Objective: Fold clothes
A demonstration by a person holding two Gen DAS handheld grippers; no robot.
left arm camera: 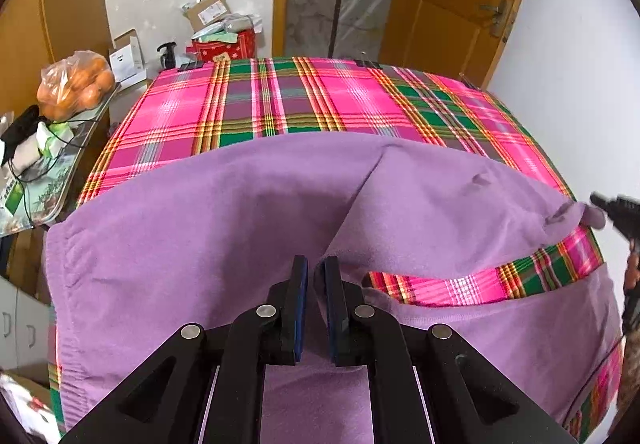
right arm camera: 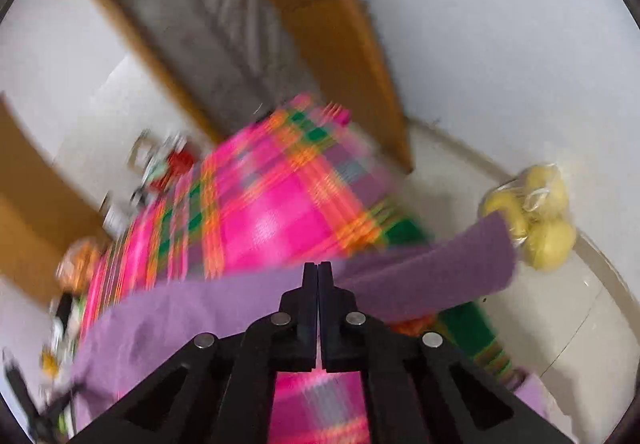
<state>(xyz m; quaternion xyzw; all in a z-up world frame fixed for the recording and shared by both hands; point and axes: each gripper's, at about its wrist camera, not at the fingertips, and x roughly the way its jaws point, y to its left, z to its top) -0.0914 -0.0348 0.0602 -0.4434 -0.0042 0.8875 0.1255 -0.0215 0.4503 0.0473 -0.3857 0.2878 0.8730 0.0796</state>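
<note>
**Soft purple garment pinched at two points**

The purple garment [left arm camera: 248, 211] lies spread on the plaid table cover [left arm camera: 320, 99], directly under and ahead of the left gripper [left arm camera: 316, 276], whose fingers are clenched on a raised fold of it. The right gripper [right arm camera: 317, 272] is clamped tight on a thin edge of the same cloth, a purple strip [right arm camera: 440, 268] trailing off to its right. The fabric looks light, limp and fleecy; it should drape and sag, so hems and corners are the safest holds. Beyond the left fingertips the cover is bare; the table edge lies right of the right fingers, with a bag of fruit [right arm camera: 532, 215] beyond.
</note>
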